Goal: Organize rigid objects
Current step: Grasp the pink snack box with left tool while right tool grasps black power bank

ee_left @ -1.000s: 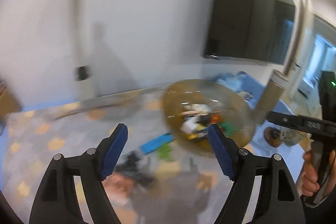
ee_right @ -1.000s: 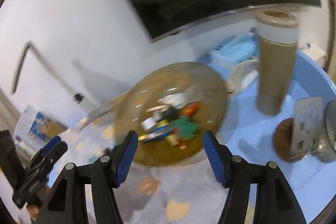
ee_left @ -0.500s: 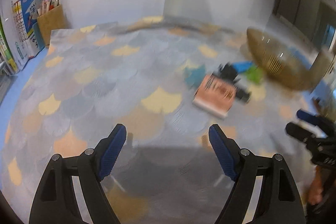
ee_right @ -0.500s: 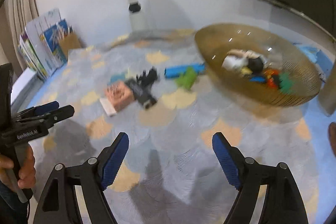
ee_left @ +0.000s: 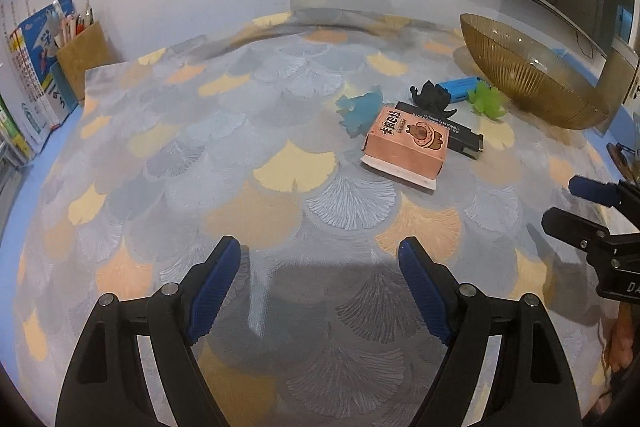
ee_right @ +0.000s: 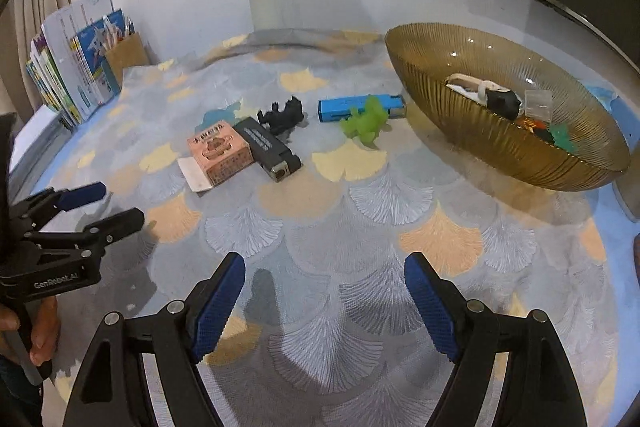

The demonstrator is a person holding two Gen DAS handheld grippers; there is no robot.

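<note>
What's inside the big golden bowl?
The bowl holds a small heap of toys: something white and black, a clear little box, orange and green bits. Its near wall hides whatever lies lower.

Amber bowl (ee_left: 532, 75) hides its contents; its right end is covered

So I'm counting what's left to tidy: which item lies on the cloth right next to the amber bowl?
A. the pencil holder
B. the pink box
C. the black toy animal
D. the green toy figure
D: the green toy figure lies on the patterned cloth nearest the amber glass bowl, in front of the blue lighter.
</note>
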